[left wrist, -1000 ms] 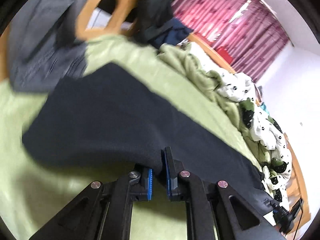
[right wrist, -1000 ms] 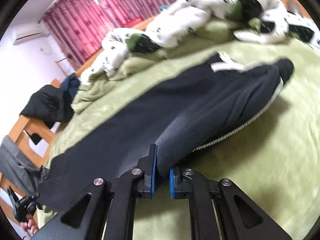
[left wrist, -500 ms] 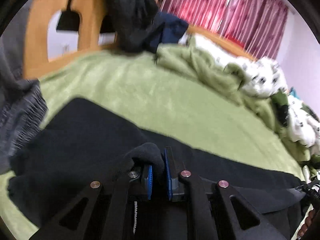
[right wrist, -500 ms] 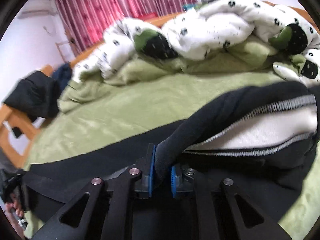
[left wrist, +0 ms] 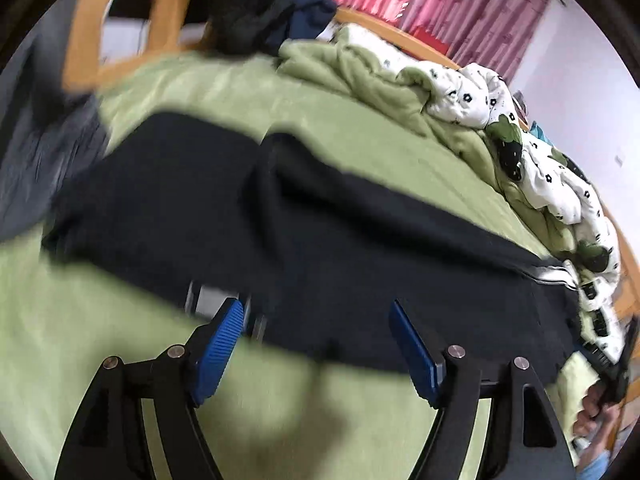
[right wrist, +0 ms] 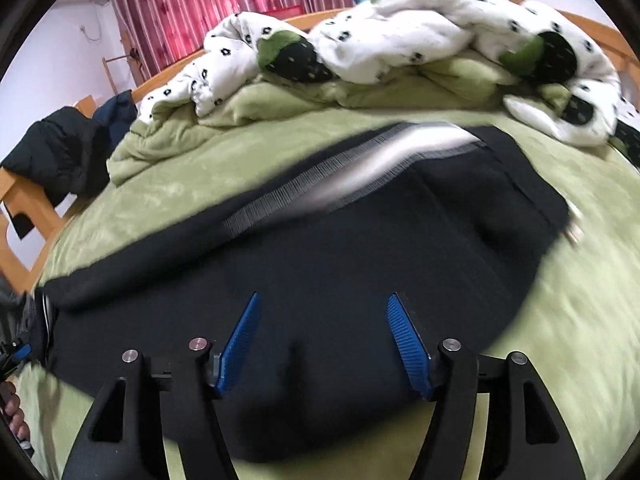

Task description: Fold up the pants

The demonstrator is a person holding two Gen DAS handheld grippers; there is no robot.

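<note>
The black pants (left wrist: 320, 240) lie folded lengthwise on the green bed cover (left wrist: 100, 340). In the right wrist view the pants (right wrist: 340, 272) show a grey-white inner waistband (right wrist: 360, 168) at the far side. My left gripper (left wrist: 316, 328) is open and empty, its blue pads (left wrist: 218, 344) at the near edge of the leg end. My right gripper (right wrist: 324, 320) is open and empty just above the waist end of the pants.
A white and green patterned quilt (right wrist: 400, 40) is bunched along the far side of the bed. Dark clothes (left wrist: 248, 0) hang on the wooden bed frame (left wrist: 100, 20). Grey cloth (left wrist: 40, 152) lies at the left. Red curtains (right wrist: 220, 0) hang behind.
Both grippers carried the held pants edge over onto the other half, then opened and let go. The pants now lie flat, doubled over.
</note>
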